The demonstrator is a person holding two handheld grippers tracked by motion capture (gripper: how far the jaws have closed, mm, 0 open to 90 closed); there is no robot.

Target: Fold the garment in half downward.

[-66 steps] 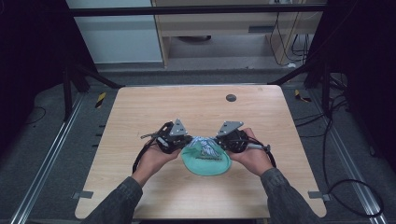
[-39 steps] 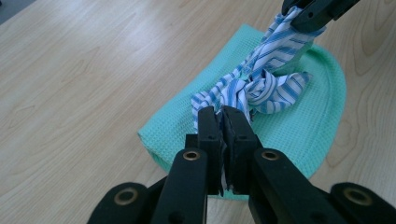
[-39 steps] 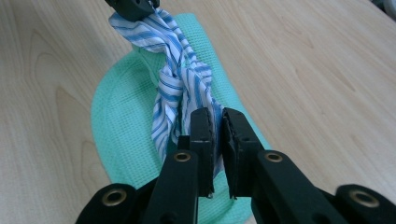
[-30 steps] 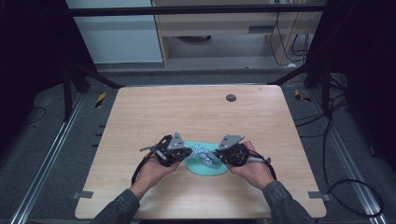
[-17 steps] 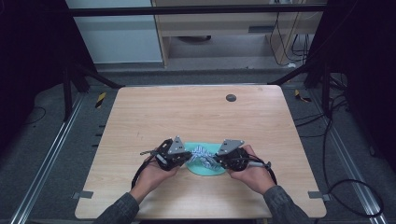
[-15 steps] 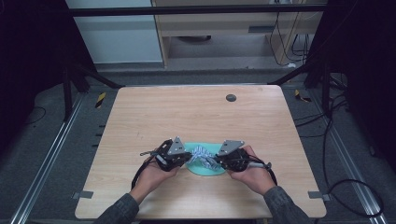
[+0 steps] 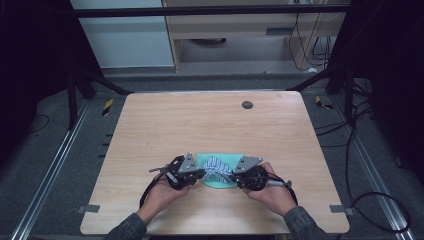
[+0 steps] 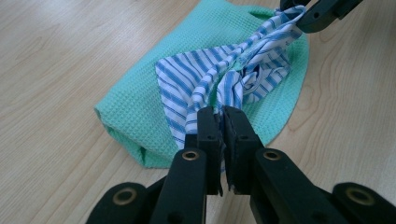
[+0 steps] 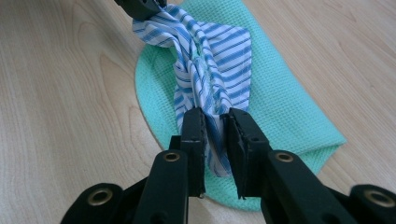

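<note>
right claw [image 9: 215, 119] opening; striped cloth [image 9: 212, 60] loose between jaws; left claw [image 8: 223, 119] clamps it

A smooth striped cloth [image 8: 219, 79] lies on a waffle-textured green cloth [image 8: 140, 116], over matt wood table [image 7: 200, 120].

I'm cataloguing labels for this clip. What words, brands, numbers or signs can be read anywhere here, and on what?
None: no readable text.
The striped cloth and the green cloth carry pattern and weave, no lettering.
The left gripper, the right gripper and the table bear no marking.
</note>
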